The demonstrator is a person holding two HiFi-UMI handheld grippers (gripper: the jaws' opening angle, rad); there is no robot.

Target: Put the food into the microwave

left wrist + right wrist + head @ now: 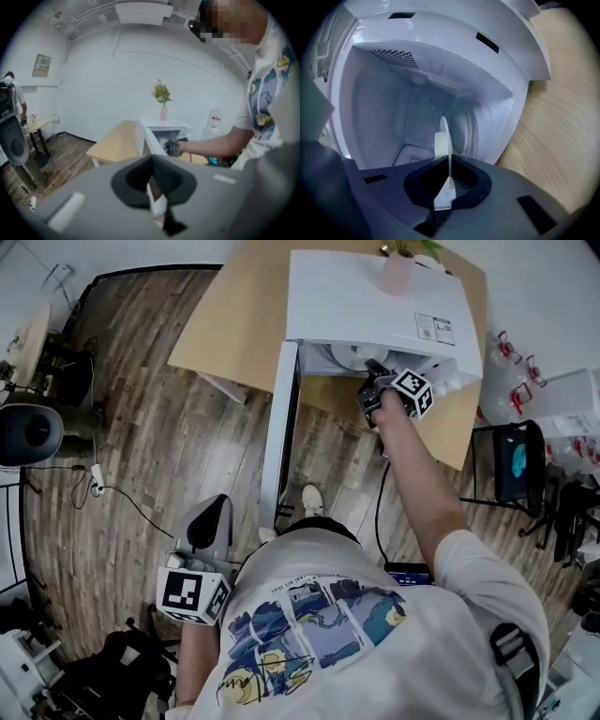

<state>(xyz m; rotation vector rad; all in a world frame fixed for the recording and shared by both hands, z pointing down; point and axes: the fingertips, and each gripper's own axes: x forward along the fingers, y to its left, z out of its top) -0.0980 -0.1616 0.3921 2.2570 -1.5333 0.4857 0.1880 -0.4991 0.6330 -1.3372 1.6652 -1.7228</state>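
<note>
A white microwave (375,296) stands on a wooden table (234,324) with its door (281,427) swung open to the left. My right gripper (375,382) reaches into the opening, shut on the rim of a white plate (349,356). In the right gripper view the plate (446,140) shows edge-on between the closed jaws of the right gripper (449,176), inside the white cavity (393,103). What lies on the plate is hidden. My left gripper (211,517) hangs low beside my body over the floor, shut and empty.
A pink vase (397,270) with flowers stands on top of the microwave. A black chair (511,460) is at the right of the table. A cable (122,493) runs over the wooden floor. Another person (11,93) stands far off at the left.
</note>
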